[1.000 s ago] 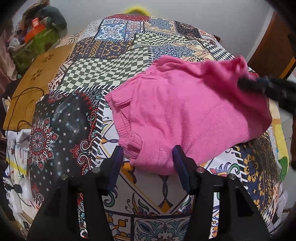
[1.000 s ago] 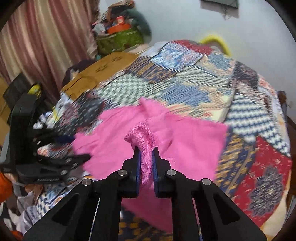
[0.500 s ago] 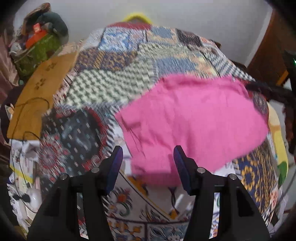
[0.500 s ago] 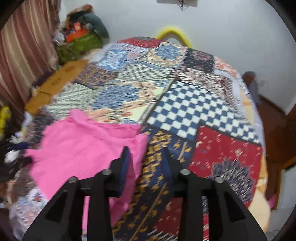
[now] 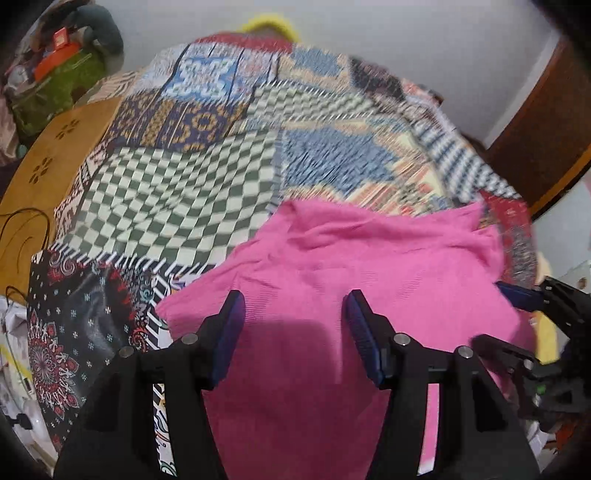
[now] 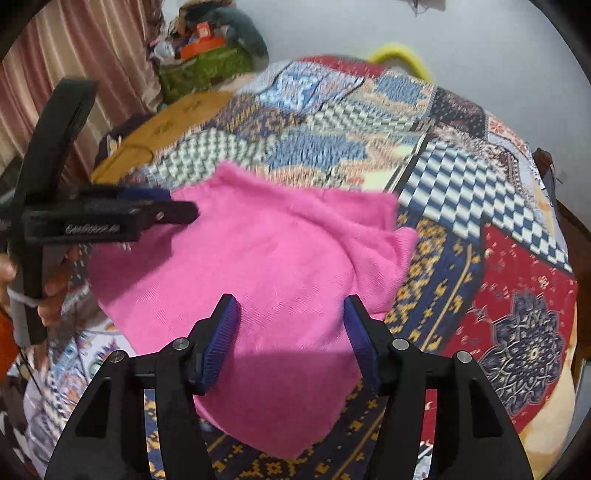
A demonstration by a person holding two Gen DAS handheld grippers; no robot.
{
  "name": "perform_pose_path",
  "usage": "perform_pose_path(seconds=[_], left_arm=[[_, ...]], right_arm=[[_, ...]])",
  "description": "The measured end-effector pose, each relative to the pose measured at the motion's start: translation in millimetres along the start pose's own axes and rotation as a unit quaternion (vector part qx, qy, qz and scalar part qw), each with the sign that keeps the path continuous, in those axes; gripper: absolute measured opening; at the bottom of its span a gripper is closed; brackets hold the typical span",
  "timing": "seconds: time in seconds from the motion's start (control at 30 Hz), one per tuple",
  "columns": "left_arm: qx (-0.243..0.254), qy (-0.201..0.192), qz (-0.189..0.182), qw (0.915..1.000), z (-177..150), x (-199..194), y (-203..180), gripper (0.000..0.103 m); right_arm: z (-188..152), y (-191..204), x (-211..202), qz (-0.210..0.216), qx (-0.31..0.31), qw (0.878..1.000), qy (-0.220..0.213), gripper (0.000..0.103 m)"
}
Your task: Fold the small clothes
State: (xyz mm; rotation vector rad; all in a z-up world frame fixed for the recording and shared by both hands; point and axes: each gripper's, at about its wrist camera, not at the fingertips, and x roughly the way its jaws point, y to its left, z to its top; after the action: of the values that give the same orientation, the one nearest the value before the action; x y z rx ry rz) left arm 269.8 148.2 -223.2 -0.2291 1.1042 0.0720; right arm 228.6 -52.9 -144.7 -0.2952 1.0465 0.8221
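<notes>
We held both grippers over the pink garment (image 6: 280, 258) on the bed (image 6: 517, 280), left jaws wide and empty, right jaws opening, empty; its loose right corner could unfold.

**Anything readable here? Barely**

We went looking for text and only found one bit: raised lettering on the side of the left gripper (image 6: 181, 214), seen from the right wrist view. It's way too blurred for us to make out a single letter. The orange box (image 6: 202, 31) on the pile in the back has some marking too, but we can't read that either.
</notes>
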Motion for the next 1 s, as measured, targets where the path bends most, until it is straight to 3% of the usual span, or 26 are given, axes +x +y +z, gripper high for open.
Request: perform_pose_path(seconds=[0.13, 0.23, 0.33, 0.53, 0.67, 0.73, 0.83, 1.0], left_arm=[[0.008, -0.008, 0.007, 0.9999, -5.3, -1.6, 9.8, 0.057], [0.022, -0.023, 0.070, 0.9970, -11.0, -10.3, 20.3, 0.057], [0.016, -0.011, 0.095, 0.9953, -18.4, -12.0, 42.2, 0.057], [-0.022, -0.016, 0.060, 0.9978, -33.2, -41.0, 72.9, 0.060], [-0.081, -0.008, -0.020, 0.9965, -42.4, -50.8, 82.2, 0.061], [-0.111, 0.012, -0.068, 0.9915, -46.0, -43.6, 82.2, 0.061], [-0.122, 0.040, -0.077, 0.9887, -46.2, -26.7, 73.6, 0.061], [-0.130, 0.061, -0.072, 0.9870, -45.8, -1.7, 65.4, 0.062]], right_arm=[[-5.3, -14.5, -3.0, 0.005, 0.019, 1.000, -0.007, 0.057], [-10.3, -24.8, -7.4, -0.007, 0.028, 1.000, -0.004, 0.057], [-15.7, -31.4, -12.4, -0.010, 0.033, 0.999, -0.003, 0.057], [-15.5, -26.2, -28.4, -0.022, 0.031, 0.999, -0.009, 0.058], [-13.7, -24.0, -32.5, -0.001, 0.049, 0.999, -0.018, 0.069], [-13.8, -20.0, -27.6, -0.002, 0.050, 0.999, -0.017, 0.069], [-13.4, -18.2, -12.9, -0.001, 0.055, 0.998, -0.002, 0.069], [-13.9, -28.7, 2.8, 0.035, 0.096, 0.995, 0.006, 0.069]])
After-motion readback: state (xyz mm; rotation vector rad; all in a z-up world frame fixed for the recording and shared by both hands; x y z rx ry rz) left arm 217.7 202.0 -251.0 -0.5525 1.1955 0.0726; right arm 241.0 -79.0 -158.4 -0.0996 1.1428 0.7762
